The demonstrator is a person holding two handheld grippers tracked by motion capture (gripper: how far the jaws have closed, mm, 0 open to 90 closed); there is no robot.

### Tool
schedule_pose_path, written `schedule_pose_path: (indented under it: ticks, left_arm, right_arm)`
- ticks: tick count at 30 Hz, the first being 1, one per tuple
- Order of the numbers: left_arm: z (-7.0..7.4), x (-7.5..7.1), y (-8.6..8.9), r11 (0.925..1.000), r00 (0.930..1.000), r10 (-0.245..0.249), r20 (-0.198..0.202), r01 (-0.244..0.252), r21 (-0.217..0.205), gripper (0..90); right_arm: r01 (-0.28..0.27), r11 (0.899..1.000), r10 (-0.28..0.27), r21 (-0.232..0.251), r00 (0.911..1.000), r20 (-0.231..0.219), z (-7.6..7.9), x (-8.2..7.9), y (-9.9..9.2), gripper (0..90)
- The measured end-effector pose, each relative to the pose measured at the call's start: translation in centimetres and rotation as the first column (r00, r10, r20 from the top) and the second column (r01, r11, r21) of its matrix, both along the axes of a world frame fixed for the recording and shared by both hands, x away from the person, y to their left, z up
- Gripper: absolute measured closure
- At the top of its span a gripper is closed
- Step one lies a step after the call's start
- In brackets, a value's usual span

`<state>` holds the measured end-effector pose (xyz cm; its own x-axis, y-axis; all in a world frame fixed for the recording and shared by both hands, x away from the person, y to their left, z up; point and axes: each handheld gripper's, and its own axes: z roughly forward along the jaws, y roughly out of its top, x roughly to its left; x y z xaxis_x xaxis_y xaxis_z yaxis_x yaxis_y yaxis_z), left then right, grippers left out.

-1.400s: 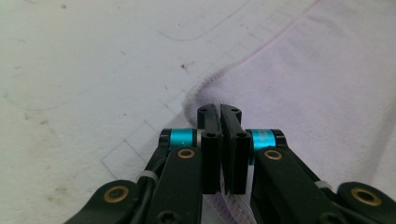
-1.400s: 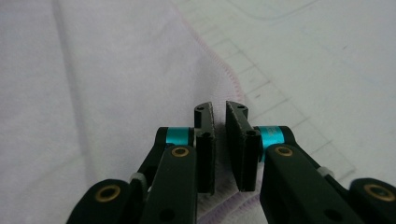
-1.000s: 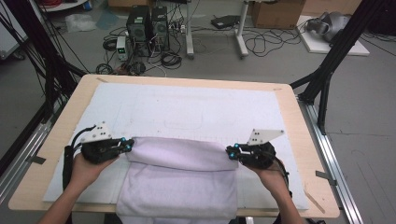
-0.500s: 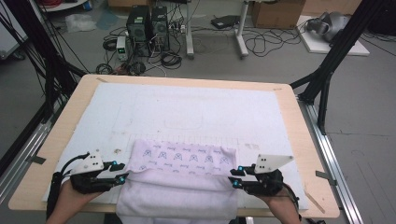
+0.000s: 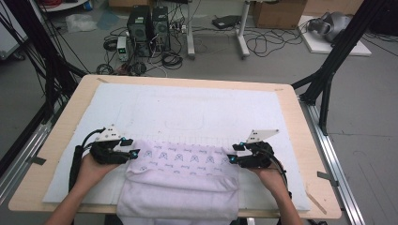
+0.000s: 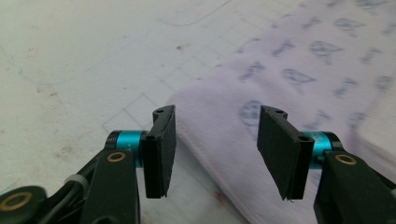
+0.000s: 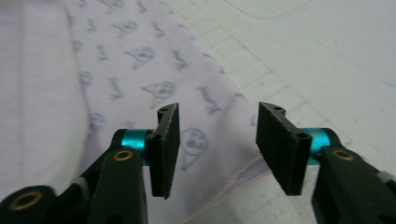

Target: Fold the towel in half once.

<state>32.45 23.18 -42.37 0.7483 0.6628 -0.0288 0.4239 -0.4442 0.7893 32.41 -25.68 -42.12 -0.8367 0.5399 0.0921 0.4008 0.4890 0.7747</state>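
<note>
Because the fold is now laid flat, I am letting my left gripper (image 5: 133, 153) and right gripper (image 5: 231, 159) go, their jaws having just been opening and gripping nothing, leaving the patterned towel (image 5: 180, 180) lying doubled on the bench's white mat (image 5: 197, 110).

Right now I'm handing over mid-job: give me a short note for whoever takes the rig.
Left tool: jaws have just been opening, nothing pinched; it sits at the left end of the towel's folded-over printed band.
Right tool: the same, jaws just opened, empty, at the band's right end.
Towel: lies flat on the white mat near the front table edge, with its near part hanging over that edge.
Done: far edge folded toward the person and let go.
Left: likely smooth it and make the next fold; judge from how it lies.
</note>
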Motion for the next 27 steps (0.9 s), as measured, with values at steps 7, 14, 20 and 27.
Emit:
schedule_pose_path:
  ticks: [7, 14, 20, 27]
  left_arm:
    - [-1.9, 2.2, -0.5, 0.9990, 0.9947, 0.036, -0.097, -0.034, 0.029, 40.8]
    - [-1.8, 2.0, -0.6, 0.9986, 0.9953, 0.037, -0.090, -0.034, 0.039, 49.4]
    - [-1.7, 1.6, -0.9, 0.9989, 0.9959, -0.022, -0.088, 0.025, 0.041, 73.9]
    - [-1.5, 1.6, -1.0, 0.9975, 0.9949, -0.043, -0.092, 0.048, 0.052, 81.9]
  right_arm:
    - [0.062, 0.997, -0.065, -0.055, 0.9969, -0.045, -1.7, 1.8, -0.6, 39.8]
    - [0.034, 0.997, -0.037, -0.062, 0.9974, -0.062, -2.3, 2.3, -0.2, 48.5]
    - [-0.006, 0.998, 0.001, -0.067, 0.9977, -0.068, -2.2, 2.1, 0.2, 68.5]
    - [-0.051, 0.996, 0.044, -0.074, 0.9948, -0.092, -1.8, 2.0, 0.6, 81.6]
